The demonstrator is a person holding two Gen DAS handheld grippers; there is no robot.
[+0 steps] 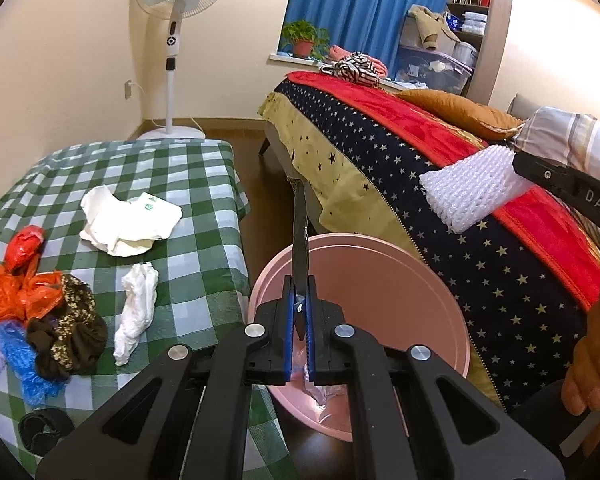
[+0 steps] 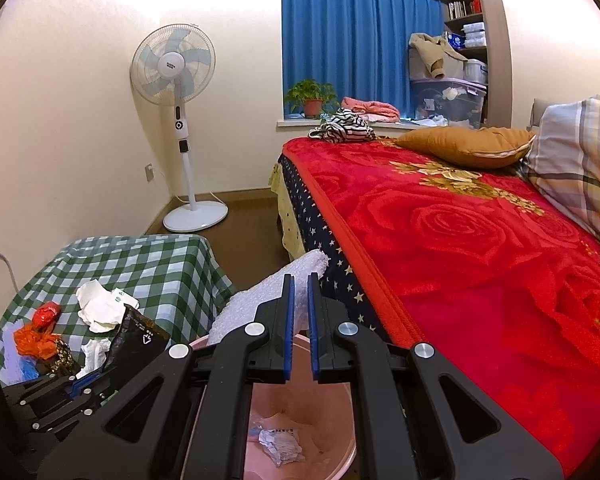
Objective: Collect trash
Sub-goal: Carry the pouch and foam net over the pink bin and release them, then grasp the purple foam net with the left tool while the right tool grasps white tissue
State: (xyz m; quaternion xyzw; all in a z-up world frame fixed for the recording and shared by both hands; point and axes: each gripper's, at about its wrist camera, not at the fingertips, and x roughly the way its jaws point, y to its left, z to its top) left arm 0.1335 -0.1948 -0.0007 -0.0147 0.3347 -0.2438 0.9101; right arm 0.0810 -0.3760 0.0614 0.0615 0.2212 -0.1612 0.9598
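Note:
My left gripper is shut on a flat black wrapper, held edge-on above the pink bin; the wrapper also shows in the right wrist view. My right gripper is shut on a white foam net sleeve, held above the bin; the sleeve also shows in the left wrist view. Crumpled paper lies inside the bin. On the checked table lie a white paper bag, a white tissue and an orange plastic bag.
A bed with a red blanket stands right of the bin. Dark floral cloth and blue plastic lie at the table's left. A standing fan stands by the far wall.

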